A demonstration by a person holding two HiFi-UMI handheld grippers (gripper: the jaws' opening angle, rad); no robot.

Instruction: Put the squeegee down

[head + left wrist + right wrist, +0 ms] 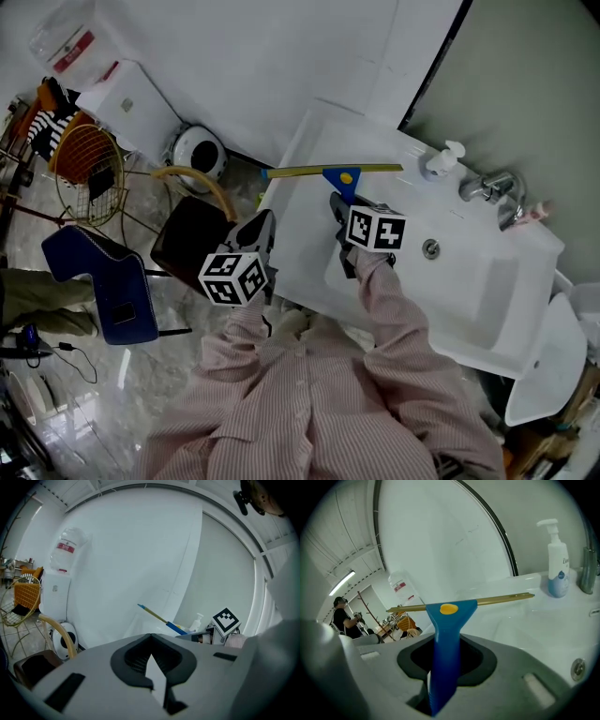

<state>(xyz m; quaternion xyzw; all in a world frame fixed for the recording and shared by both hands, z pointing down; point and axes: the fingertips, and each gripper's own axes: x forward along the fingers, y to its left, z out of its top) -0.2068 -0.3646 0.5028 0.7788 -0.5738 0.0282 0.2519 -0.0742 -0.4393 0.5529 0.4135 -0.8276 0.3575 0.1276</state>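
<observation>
The squeegee (333, 172) has a blue handle and a long yellowish blade. It hangs over the back left of the white sink (309, 141), blade level. My right gripper (340, 208) is shut on the handle. In the right gripper view the handle (445, 639) rises from between the jaws, with the blade across the top. My left gripper (263, 231) hovers at the sink's left edge and holds nothing. In the left gripper view its jaws (152, 660) stand a narrow gap apart, and the squeegee (161, 618) shows far off.
A soap pump bottle (441, 159) and a chrome faucet (492, 187) stand at the back of the sink, above the drain (430, 248). Left of the sink on the floor are a dark chair (192, 239), a wire basket (89, 169) and a round white device (197, 152).
</observation>
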